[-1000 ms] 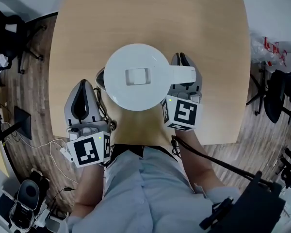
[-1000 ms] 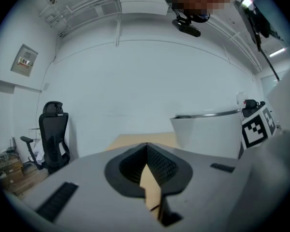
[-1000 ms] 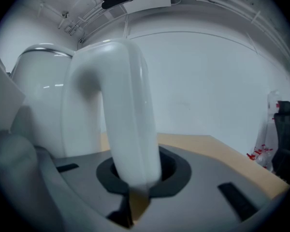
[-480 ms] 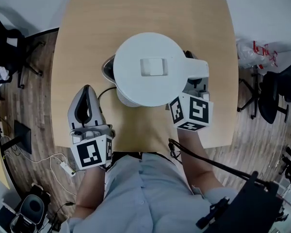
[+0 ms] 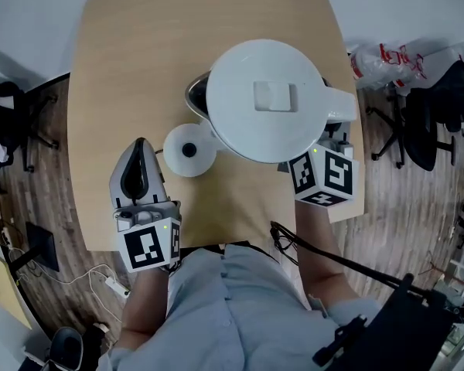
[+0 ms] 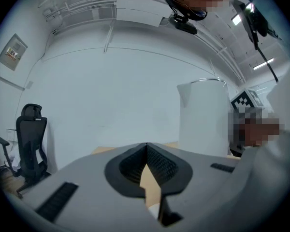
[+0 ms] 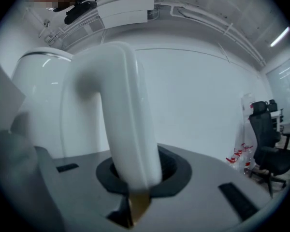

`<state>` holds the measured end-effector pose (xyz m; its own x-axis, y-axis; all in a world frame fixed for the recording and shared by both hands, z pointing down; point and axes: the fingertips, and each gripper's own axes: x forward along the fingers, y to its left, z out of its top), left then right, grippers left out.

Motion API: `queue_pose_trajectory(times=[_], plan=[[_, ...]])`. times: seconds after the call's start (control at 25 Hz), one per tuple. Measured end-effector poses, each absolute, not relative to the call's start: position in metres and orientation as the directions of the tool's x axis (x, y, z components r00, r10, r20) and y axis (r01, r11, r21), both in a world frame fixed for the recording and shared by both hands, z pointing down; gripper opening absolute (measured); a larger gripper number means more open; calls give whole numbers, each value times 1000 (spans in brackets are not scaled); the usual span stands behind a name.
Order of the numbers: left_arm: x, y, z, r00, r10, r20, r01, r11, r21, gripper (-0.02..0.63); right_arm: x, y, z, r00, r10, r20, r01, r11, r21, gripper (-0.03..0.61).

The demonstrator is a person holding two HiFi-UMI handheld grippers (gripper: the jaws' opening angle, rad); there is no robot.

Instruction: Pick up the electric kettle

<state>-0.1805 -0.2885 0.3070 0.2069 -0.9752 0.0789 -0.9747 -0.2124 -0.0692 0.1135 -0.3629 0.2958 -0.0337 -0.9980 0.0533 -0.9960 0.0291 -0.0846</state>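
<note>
Because the jaws of the right gripper (image 7: 135, 180) are squeezed onto the white handle (image 7: 121, 110), that hand is the one that has the electric kettle (image 5: 267, 103). The handle stands up tall between the two jaws, with its long way going up and down, and it bends over at the top to join the big round body. In the right gripper view the body sits just to the left of the handle and a bit farther out. So the heavy part hangs out in front of the grip, not right over it. I think that is the thing to watch in the next move, because the kettle may want to tip forward, spout (image 5: 197, 95) first, if the squeeze is weak. In the head view the kettle looks big and close, and I think it is up in the air over the far right part of the tabletop (image 5: 131, 68). Its round white base (image 5: 189, 149) sits by itself on the tabletop, just to the left of the kettle and free of it. The left gripper (image 6: 146, 153) has its jaws pressed together with nothing in them. It points level, close by the base, and the kettle is off to its right. It is not touching the kettle at all.
</note>
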Motion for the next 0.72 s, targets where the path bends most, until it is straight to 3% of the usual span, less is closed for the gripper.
queue_pose_trajectory(times=[0.72], plan=[[-110,-287,319,413,-898,152,-898,-429,-97,0,197,-299,370,159,-980,119,-978,-173,-118,41]])
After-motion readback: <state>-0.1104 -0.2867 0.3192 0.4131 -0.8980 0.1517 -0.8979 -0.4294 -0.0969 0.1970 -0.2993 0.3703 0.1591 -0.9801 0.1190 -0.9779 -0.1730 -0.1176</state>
